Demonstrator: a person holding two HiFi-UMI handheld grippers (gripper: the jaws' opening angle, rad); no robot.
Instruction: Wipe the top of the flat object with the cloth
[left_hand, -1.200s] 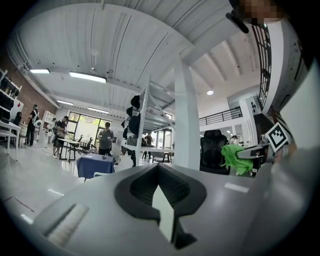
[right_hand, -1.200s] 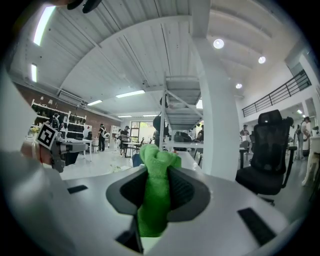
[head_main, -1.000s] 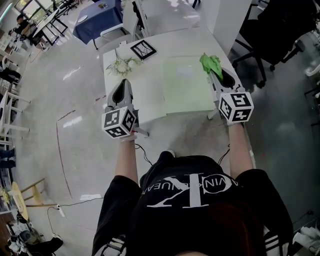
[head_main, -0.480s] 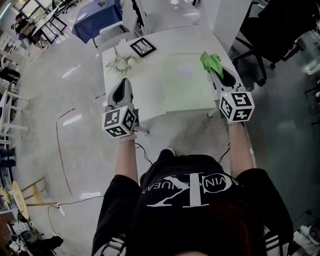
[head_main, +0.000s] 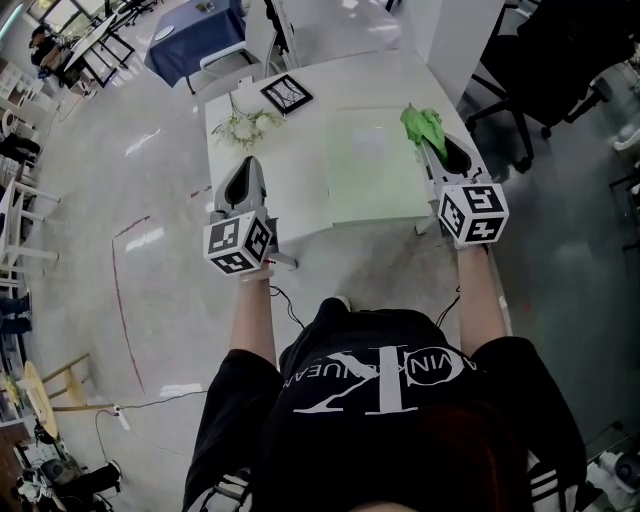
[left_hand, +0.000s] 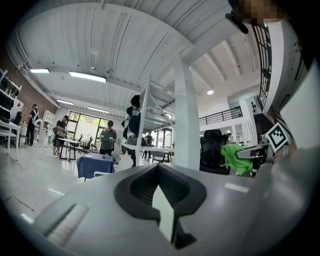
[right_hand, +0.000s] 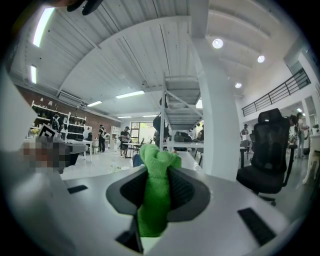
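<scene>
A pale green flat board (head_main: 375, 170) lies on the right half of the white table (head_main: 295, 185). My right gripper (head_main: 428, 145) hovers at the board's right edge, shut on a bright green cloth (head_main: 422, 124) that bunches out past the jaws. In the right gripper view the cloth (right_hand: 156, 195) is pinched between the dark pads of the right gripper (right_hand: 155, 175). My left gripper (head_main: 247, 165) hangs over the table's left edge, shut and empty. In the left gripper view the left gripper (left_hand: 159, 172) has its jaws together, and the cloth (left_hand: 235, 156) shows far to the right.
A framed black-and-white picture (head_main: 286, 97) and a sprig of small flowers (head_main: 245, 130) lie at the table's far left. A black office chair (head_main: 540, 70) stands to the right, and a blue-covered table (head_main: 195, 35) stands beyond.
</scene>
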